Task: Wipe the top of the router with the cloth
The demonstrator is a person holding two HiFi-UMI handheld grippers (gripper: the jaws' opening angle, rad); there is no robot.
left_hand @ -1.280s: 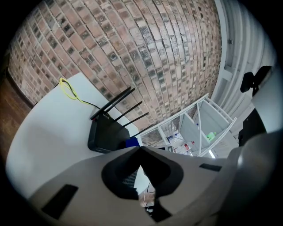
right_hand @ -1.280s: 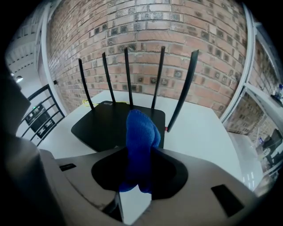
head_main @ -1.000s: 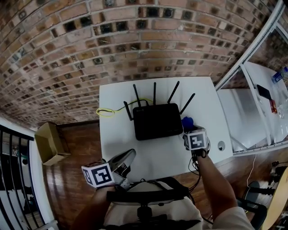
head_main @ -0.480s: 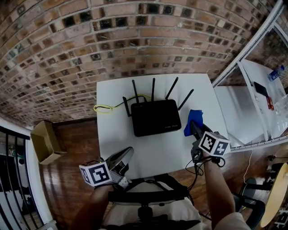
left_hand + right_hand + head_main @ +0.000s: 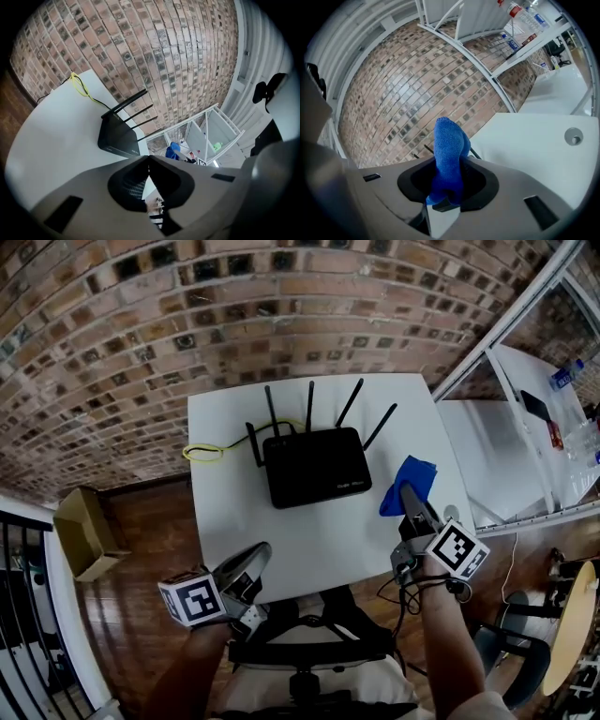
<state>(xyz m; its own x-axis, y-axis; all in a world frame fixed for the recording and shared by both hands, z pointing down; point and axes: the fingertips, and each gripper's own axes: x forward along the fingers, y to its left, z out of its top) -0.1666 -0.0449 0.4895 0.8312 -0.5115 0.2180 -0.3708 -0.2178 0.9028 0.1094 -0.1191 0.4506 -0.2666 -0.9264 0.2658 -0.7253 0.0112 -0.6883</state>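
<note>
A black router (image 5: 314, 467) with several upright antennas lies on the white table (image 5: 244, 521), toward its far side. My right gripper (image 5: 409, 493) hangs over the table just right of the router, shut on a blue cloth (image 5: 411, 480) that sticks out beyond its tips. In the right gripper view the cloth (image 5: 449, 150) stands bunched between the jaws of the right gripper (image 5: 448, 180). My left gripper (image 5: 255, 553) hovers at the table's near edge, shut and holding nothing. The left gripper view shows the left gripper (image 5: 149, 160) with jaws touching, the router (image 5: 118, 136) ahead and the cloth (image 5: 174, 151) beyond.
A yellow cable (image 5: 202, 454) loops off the router's left rear corner. A round grommet (image 5: 573, 136) sits in the tabletop to the right. A second white table (image 5: 511, 460) adjoins on the right. A cardboard box (image 5: 80, 532) stands on the wooden floor at left, below a brick wall (image 5: 187, 324).
My right gripper has drawn back from the router's right side toward the near edge, lifting the blue cloth off the table. The left gripper has barely moved.
</note>
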